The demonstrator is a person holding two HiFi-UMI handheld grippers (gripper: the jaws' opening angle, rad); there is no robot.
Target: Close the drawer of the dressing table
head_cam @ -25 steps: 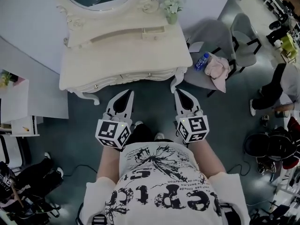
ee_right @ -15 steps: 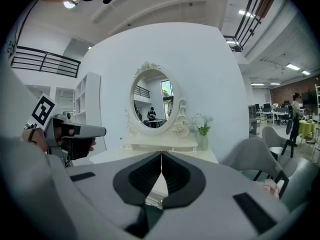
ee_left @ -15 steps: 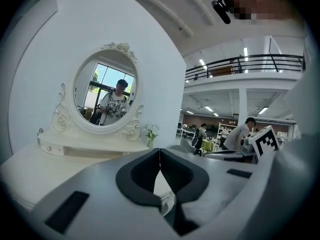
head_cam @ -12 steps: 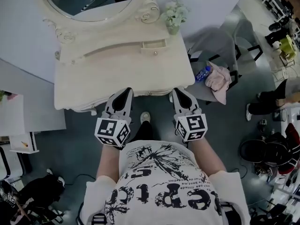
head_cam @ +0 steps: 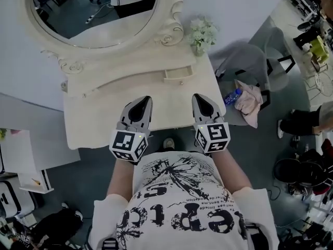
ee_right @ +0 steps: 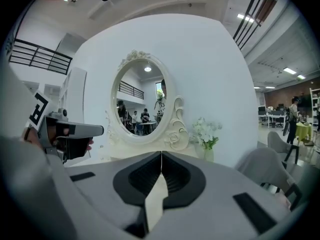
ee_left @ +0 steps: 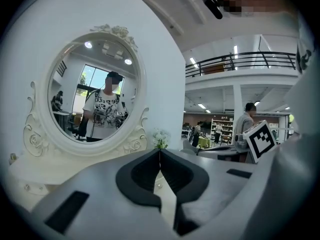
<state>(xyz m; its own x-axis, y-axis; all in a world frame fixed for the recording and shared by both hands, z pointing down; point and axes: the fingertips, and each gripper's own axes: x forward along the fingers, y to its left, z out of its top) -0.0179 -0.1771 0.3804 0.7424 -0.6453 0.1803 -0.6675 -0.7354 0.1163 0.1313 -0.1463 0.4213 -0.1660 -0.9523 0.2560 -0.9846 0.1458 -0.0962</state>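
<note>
The cream dressing table [head_cam: 93, 119] stands right in front of me under its oval mirror [head_cam: 93, 14]. On its raised back shelf a small drawer [head_cam: 178, 75] with a round knob juts out a little from the shelf front. My left gripper [head_cam: 147, 99] is shut and empty, above the tabletop near its front edge, left of the drawer. My right gripper [head_cam: 196, 97] is also shut and empty, over the tabletop just in front of the drawer. In the left gripper view the left gripper [ee_left: 160, 151] points past the mirror [ee_left: 95, 104]; the right gripper [ee_right: 161, 154] faces the mirror [ee_right: 142, 106].
A vase of white flowers [head_cam: 202, 35] stands at the table's back right corner. A grey chair [head_cam: 250, 66] to the right carries a water bottle [head_cam: 231, 97] and a pink cloth [head_cam: 248, 100]. A white cabinet [head_cam: 31, 139] is at the left.
I have stepped up to the table. Both grippers moved forward from in front of its front edge to over the tabletop, jaws still shut.
</note>
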